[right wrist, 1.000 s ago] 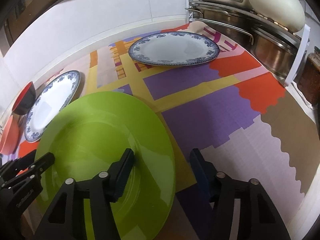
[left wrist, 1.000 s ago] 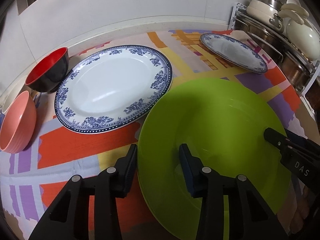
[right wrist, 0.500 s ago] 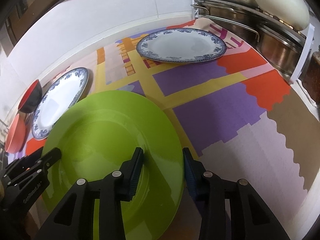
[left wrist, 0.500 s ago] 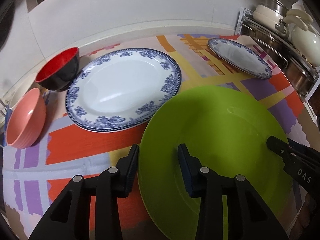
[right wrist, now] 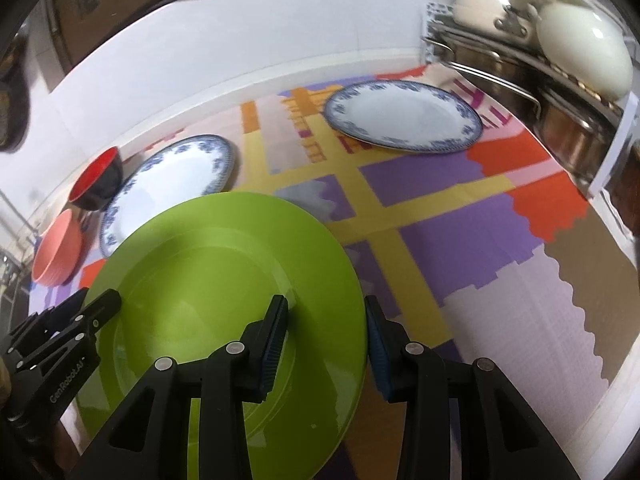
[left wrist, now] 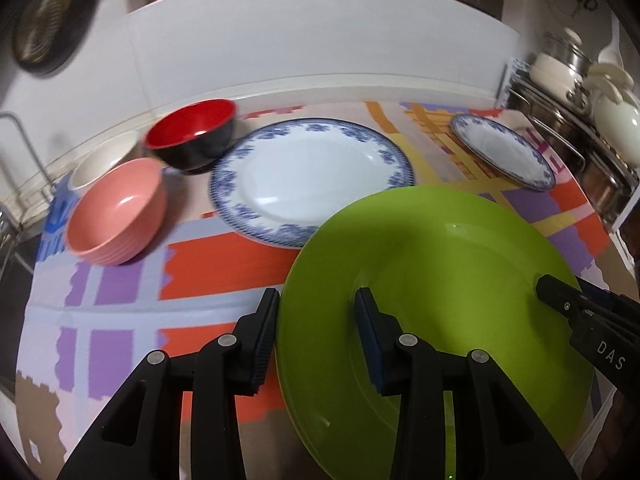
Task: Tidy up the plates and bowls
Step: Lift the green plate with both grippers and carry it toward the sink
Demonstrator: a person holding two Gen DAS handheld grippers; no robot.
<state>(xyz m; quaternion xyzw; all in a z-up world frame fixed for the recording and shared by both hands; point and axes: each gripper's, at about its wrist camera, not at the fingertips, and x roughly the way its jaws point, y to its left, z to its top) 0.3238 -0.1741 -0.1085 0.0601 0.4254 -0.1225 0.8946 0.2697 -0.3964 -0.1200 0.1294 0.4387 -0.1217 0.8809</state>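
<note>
Two grippers hold one lime-green plate [left wrist: 448, 280] between them, each clamped on an opposite side of its rim. In the left wrist view the left gripper [left wrist: 316, 336] has one finger under the plate's left edge and the other pressed on its upper face; the right gripper [left wrist: 560, 300] reaches in from the right border and bites the far rim. In the right wrist view the right gripper [right wrist: 326, 332] straddles the plate's right edge, its jaws having just been closing with the rim between them, and now the pads press on it. The left gripper [right wrist: 100, 304] shows at the lower left, on the other rim. The green plate hangs tilted above a many-coloured patterned mat [left wrist: 208, 264], and its far edge covers part of a large blue-and-white plate [left wrist: 308, 172] that lies flat on the mat. A smaller blue-and-white plate [left wrist: 502, 152] lies well apart toward the right, near a rack of steel pots and cream cookware [left wrist: 576, 92]. Left of the large plate stand a black bowl with a red inside [left wrist: 192, 136] and a pink ribbed bowl [left wrist: 116, 212], just beside each other, with a white bowl [left wrist: 100, 158] partly hidden behind them. A white wall [left wrist: 304, 40] backs the counter.
</note>
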